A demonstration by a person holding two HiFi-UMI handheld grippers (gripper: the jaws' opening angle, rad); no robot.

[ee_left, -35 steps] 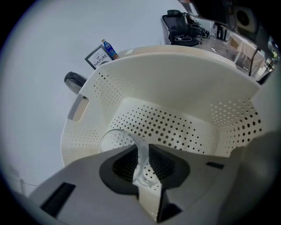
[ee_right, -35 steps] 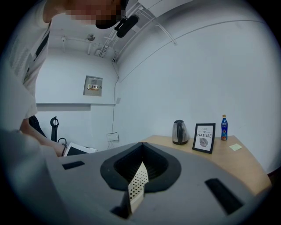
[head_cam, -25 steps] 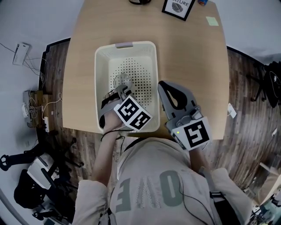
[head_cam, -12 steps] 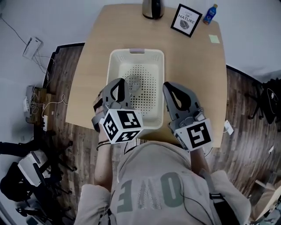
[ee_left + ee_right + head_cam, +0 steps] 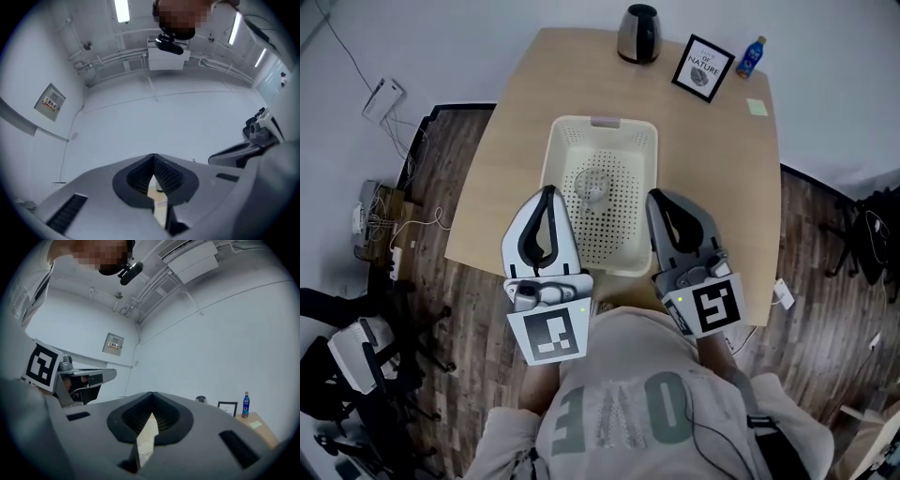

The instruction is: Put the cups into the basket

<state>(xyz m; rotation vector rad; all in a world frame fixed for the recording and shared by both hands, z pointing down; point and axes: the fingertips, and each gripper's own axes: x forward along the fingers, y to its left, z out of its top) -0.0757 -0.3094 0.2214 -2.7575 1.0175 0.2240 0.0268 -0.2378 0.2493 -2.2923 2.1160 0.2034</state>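
Left gripper (image 5: 548, 191) came first, low and left of centre in the head view, marker cube nearest the person (image 5: 619, 412). Its own view settled the jaws: pressed together tip to tip, nothing between them, only a sliver of pale desk showing through the slit below. Right gripper (image 5: 662, 197) sat alongside at lower right of centre, and it was the same story there, jaws closed on nothing. Both pointed up-frame, one on each side of the basket (image 5: 605, 124). The left tip overlapped the basket's left rim in the picture and the right tip lay just at the right rim; how high either hung above it could not be told.

Past the tips, the cream basket stood mid-desk (image 5: 516, 141), and inside it one clear cup (image 5: 592, 185) rested on the perforated bottom, left of the middle, apart from both grippers. Whether it stood upright or lay on its side was not clear from above.

Farther on, along the desk's far edge at the top of the frame, a dark kettle (image 5: 637, 33), then a picture frame (image 5: 704, 67) to its right, then a blue bottle (image 5: 751, 56). A pale sticky note (image 5: 757, 107) lay near the right edge, and wood floor (image 5: 441, 169) showed round the desk.
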